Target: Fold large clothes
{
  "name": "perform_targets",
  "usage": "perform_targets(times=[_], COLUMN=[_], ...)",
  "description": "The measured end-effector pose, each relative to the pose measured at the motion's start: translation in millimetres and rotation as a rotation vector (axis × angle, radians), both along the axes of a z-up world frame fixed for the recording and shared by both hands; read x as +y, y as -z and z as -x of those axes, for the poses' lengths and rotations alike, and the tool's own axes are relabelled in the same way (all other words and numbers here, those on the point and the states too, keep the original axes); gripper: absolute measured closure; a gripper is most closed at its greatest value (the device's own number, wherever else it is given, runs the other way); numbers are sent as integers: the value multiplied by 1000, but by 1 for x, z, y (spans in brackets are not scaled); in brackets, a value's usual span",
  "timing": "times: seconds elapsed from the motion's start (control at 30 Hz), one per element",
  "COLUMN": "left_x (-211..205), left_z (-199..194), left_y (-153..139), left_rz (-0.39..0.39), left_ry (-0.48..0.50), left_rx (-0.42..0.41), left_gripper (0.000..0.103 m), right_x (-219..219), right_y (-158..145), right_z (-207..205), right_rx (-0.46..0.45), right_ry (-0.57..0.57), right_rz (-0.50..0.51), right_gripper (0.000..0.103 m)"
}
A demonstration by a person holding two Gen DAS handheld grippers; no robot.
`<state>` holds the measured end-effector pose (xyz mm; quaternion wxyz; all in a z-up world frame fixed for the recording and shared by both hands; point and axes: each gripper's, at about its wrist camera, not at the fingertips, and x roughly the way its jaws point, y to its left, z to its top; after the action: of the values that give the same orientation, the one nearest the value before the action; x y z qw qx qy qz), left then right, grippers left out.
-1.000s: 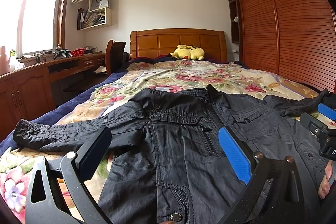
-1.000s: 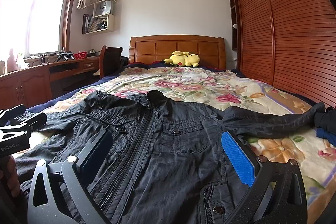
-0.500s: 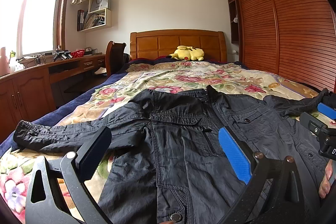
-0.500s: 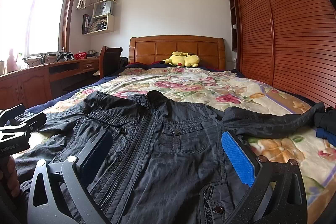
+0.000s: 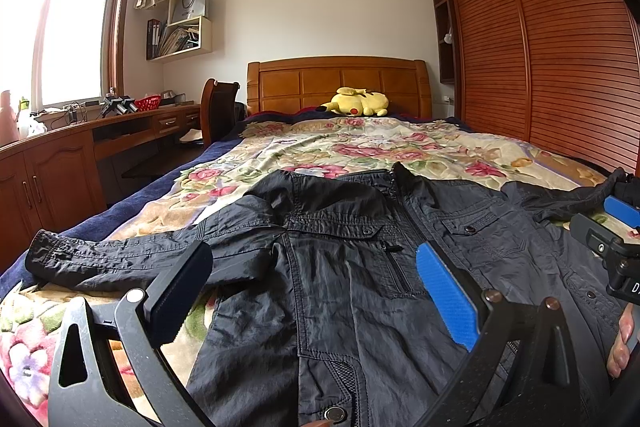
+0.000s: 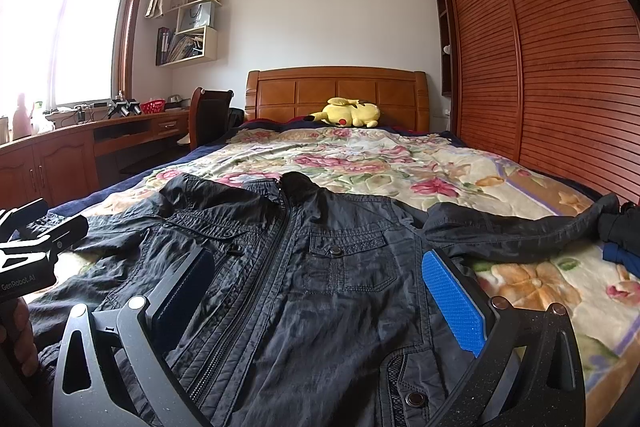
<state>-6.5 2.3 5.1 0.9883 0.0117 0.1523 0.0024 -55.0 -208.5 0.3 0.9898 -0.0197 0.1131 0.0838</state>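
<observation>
The dark jacket (image 5: pixel 344 279) lies spread, front up, at the bed's (image 5: pixel 360 147) near edge, sleeves outstretched. Both grippers, left (image 5: pixel 312 287) and right (image 6: pixel 316 291), hover with fingers apart; a shallow pinch on this slick fabric could slip, skewing the fold.

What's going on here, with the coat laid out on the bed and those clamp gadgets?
A person holds a two-finger gripper in each hand over a dark jacket spread front-up on the floral bedspread, sleeves out to both sides. The left gripper and the right gripper are both open above the jacket's lower front, gripping nothing. No fold has been made yet. A yellow plush toy lies by the headboard.
</observation>
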Motion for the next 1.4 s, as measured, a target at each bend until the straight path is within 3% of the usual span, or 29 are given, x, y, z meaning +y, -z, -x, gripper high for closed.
perform_targets(times=[1.13, 1.4], left_x=[4, 31], left_z=[3, -6], left_y=[-10, -31], left_rz=[7, -73], left_ry=[24, -13], left_rx=[14, 42], left_gripper=[1, 1], right_x=[2, 12], right_y=[-1, -10], right_z=[3, 5], right_rx=[-17, -6], right_ry=[-26, -121], right_rz=[4, -27], right_gripper=[0, 0])
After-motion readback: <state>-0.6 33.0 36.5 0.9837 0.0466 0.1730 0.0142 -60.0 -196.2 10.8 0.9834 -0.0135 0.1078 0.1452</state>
